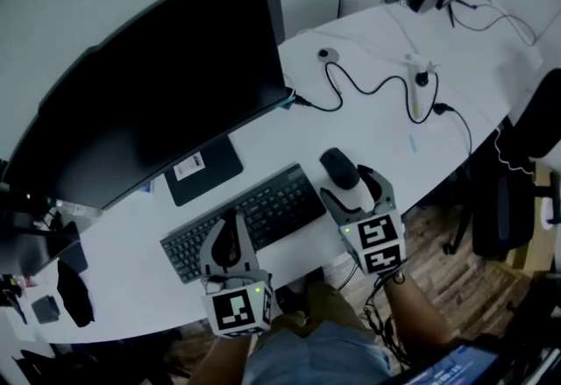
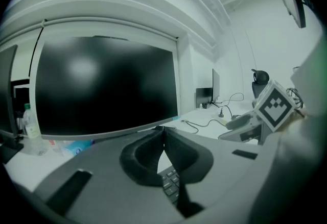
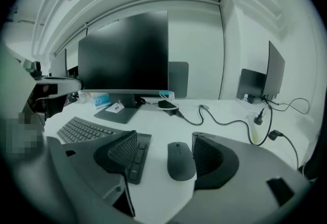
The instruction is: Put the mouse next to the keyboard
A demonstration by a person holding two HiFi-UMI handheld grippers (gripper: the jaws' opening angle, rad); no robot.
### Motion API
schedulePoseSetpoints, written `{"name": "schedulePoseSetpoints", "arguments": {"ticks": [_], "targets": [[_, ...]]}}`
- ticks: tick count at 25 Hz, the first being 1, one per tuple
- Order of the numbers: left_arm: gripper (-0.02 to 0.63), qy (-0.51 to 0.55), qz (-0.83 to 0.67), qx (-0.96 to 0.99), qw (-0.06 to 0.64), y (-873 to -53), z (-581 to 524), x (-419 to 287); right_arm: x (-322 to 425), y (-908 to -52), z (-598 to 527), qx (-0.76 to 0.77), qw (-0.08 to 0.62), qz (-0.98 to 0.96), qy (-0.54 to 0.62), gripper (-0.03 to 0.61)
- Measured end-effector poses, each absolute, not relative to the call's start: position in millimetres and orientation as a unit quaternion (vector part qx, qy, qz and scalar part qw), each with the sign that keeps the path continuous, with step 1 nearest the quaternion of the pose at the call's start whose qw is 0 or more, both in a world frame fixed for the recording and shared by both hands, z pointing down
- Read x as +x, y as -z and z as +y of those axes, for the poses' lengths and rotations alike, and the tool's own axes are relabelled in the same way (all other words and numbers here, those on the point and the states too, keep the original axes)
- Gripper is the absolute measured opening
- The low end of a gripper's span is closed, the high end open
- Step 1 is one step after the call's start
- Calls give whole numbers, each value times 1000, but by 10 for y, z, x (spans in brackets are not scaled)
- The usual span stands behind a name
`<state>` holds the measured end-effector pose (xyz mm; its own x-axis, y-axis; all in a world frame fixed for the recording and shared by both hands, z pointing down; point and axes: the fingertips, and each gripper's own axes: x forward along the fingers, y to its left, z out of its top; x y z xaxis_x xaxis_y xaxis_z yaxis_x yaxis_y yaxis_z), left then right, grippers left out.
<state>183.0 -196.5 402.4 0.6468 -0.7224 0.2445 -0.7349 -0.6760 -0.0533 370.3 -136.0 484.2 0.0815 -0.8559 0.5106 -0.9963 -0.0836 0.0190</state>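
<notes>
Now the mouse (image 3: 181, 160) lies on the surface (image 1: 377, 124), just right of the keyboard (image 1: 245, 221). The right tool (image 3: 164, 142) stands wide open around it, seemingly not touching it. The left tool (image 2: 163, 133), jaws together and empty, hangs above the keyboard.

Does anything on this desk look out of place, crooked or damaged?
Nothing stands out. The mouse lies flat beside the right end of the keyboard; only a loose black cable snakes across the desk behind them.
</notes>
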Motion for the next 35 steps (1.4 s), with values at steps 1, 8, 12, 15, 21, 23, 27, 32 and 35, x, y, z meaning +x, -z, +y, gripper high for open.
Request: {"name": "schedulePoseSetpoints", "arguments": {"ticks": [1, 8, 12, 15, 21, 23, 27, 32, 35], "targets": [[5, -119, -403, 907, 24, -3946, -1943, 1785, 3646, -4709, -1331, 716, 177, -651, -181, 347], [5, -58, -396, 916, 9, -3149, -1809, 1474, 3170, -3566, -1170, 746, 80, -653, -98, 266], [5, -18, -394, 919, -1, -2711, -1720, 1275, 2822, -3042, -1021, 746, 47, -662, -57, 195], [5, 9, -390, 921, -13, -2460, -1650, 1149, 2640, -2784, -965, 748, 38, -662, -13, 179], [5, 40, -375, 926, -35, -2209, -1486, 992, 2360, -2495, -840, 757, 29, -653, 17, 37], [5, 45, -371, 927, -38, -2179, -1443, 950, 2294, -2440, -801, 759, 38, -649, 24, 17], [5, 49, -369, 927, -38, -2160, -1393, 901, 2214, -2400, -756, 760, 43, -648, 32, 15], [5, 56, -366, 928, -42, -2122, -1360, 870, 2190, -2364, -722, 761, 32, -645, 53, 15], [5, 61, -367, 927, -41, -2103, -1362, 858, 2186, -2349, -711, 761, 37, -646, 55, 15]]}}
